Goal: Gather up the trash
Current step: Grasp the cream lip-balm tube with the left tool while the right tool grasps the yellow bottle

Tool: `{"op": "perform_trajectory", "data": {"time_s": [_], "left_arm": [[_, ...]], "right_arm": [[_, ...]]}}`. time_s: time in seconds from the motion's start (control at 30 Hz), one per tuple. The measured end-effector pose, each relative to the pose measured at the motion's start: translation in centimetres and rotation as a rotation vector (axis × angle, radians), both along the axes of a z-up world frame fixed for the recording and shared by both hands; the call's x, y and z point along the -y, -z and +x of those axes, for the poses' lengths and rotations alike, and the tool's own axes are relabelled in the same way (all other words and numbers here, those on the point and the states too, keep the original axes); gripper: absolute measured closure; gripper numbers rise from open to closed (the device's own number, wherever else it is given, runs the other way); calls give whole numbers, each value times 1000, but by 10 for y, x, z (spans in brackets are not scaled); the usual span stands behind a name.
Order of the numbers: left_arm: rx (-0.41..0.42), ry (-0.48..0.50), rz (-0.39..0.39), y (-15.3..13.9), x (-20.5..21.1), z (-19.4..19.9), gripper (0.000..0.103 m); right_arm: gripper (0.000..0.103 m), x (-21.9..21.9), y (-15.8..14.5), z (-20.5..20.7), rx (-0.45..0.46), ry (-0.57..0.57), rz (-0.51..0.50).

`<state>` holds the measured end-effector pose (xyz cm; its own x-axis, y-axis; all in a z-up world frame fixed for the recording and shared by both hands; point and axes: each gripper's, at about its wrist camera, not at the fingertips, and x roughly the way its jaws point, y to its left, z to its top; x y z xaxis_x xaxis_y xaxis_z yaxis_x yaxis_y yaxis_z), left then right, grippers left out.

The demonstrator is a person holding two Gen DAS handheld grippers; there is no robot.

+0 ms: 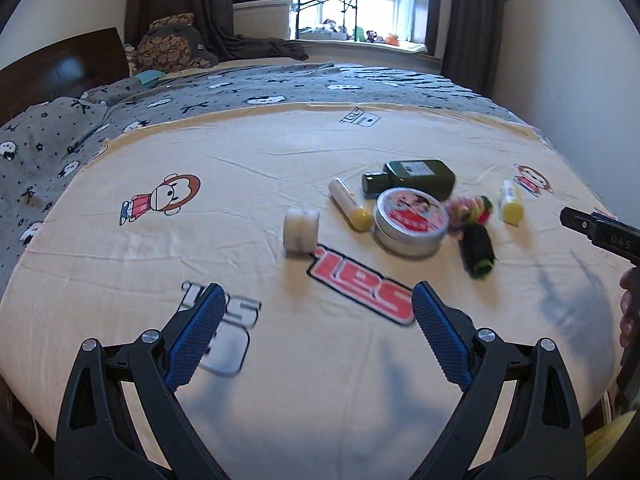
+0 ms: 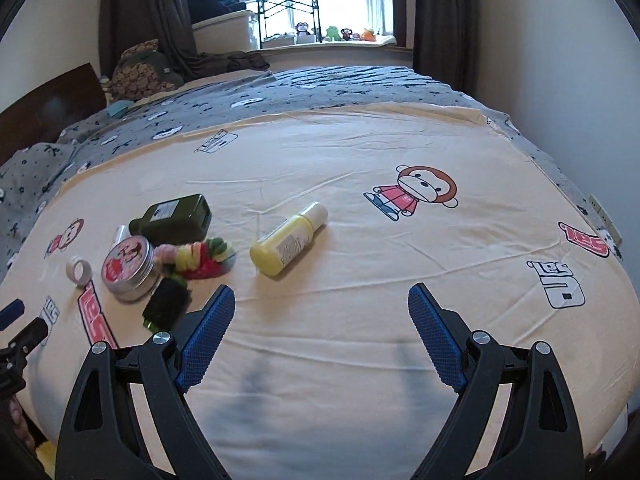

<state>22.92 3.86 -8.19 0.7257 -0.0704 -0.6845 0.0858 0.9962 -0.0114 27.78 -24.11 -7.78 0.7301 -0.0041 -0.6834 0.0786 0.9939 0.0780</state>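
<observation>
A small heap of items lies on the cream printed sheet [image 1: 280, 168] of a bed. In it are a white tape roll [image 1: 301, 229], a yellow tube [image 1: 351, 210], a dark green bottle [image 1: 412, 178], a round tin [image 1: 410, 222], coloured hair ties [image 1: 470, 210], a black and green cylinder [image 1: 478, 250] and a yellow bottle [image 1: 511, 204]. My left gripper [image 1: 320, 292] is open and empty, short of the heap. My right gripper [image 2: 322, 294] is open and empty too, with the yellow bottle [image 2: 288, 240] just ahead and the tin [image 2: 128, 268] to its left.
A grey patterned blanket [image 1: 280, 84] covers the far half of the bed, with a dark headboard [image 1: 60, 68] at the left. Beyond it is a window sill with toys [image 2: 340, 34]. A wall [image 2: 560, 80] runs along the right side. A hand [image 1: 630, 312] shows at the right edge.
</observation>
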Motion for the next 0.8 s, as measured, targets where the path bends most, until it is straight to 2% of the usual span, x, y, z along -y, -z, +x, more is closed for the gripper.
{"op": "perform_trajectory", "data": {"time_s": [0.13,0.23,0.5,0.63,0.8], "left_arm": [[-17,-32,9,6,0,28,17],[-33,-49,-15,8,-2,45,17],[-70,-126,-50,11,5,88,17],[-136,-169,-32,21,14,111,17],[-202,-232,-70,33,14,128,17]], "right_arm": [[18,1,2,31,-16,30,17],[19,0,6,52,-35,53,49],[21,-12,33,89,-107,83,118],[27,-18,42,100,-135,74,135],[32,-18,44,108,-133,66,135]]}}
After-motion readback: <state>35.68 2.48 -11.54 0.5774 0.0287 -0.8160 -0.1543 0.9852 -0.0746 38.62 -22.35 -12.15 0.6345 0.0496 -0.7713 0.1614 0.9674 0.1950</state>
